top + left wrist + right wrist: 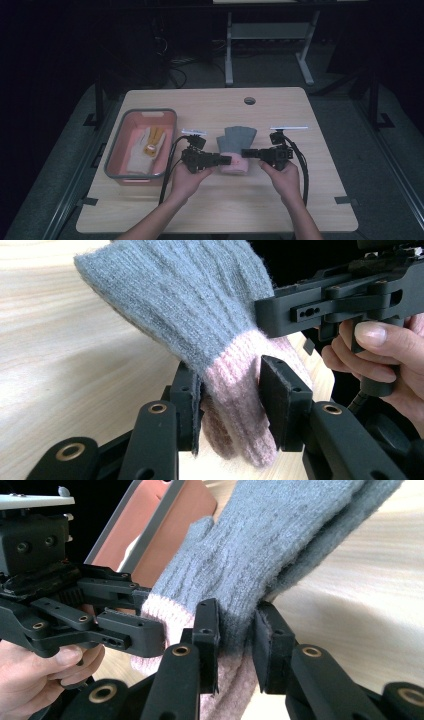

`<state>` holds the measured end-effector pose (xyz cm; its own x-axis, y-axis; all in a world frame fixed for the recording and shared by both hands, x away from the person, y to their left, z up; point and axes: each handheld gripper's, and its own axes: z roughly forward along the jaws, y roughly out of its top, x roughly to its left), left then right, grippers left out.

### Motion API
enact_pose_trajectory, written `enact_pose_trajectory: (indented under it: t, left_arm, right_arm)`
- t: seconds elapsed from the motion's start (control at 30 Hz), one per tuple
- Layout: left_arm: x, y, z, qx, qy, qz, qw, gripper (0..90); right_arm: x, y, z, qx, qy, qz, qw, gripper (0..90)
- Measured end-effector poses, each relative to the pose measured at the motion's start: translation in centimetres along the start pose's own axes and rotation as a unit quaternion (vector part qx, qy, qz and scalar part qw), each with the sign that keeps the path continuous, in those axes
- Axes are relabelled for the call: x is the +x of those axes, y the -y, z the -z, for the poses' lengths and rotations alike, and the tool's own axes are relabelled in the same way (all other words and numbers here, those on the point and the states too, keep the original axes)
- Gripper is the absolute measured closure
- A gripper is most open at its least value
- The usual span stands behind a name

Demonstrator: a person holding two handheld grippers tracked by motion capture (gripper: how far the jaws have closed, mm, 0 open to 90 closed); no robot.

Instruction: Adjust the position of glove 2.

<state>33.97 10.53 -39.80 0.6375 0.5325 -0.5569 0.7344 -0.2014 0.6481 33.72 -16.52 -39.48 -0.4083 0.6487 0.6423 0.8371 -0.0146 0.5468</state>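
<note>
Both grippers were matte black linkage builds. Left gripper (231, 160): flat rectangular jaw pads, arms pinned with brass-coloured ringed rivets, a pale flat plate on top and a black cable off the back. Right gripper (243, 153): same black frame, small screws and a slotted hole along its jaw arm, a pale plate on top and a black looped cable. Left hand (186, 180) and right hand (286, 181) were bare, no sleeves visible.

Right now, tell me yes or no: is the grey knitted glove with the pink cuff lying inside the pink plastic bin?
No: the grey knitted glove lies on the wooden table, right of the pink plastic bin, between both grippers.
</note>
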Motion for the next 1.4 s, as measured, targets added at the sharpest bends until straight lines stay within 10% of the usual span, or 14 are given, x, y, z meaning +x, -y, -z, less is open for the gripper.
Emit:
enact_pose_trajectory:
  t: [1.4]
  left_arm:
    - [1.5, -0.5, 5.7, -0.033, -0.025, 0.005, 0.9991, 62.7]
  right_arm:
    - [3.9, -3.0, -3.9, 0.031, -0.017, 0.027, 0.999, 74.1]
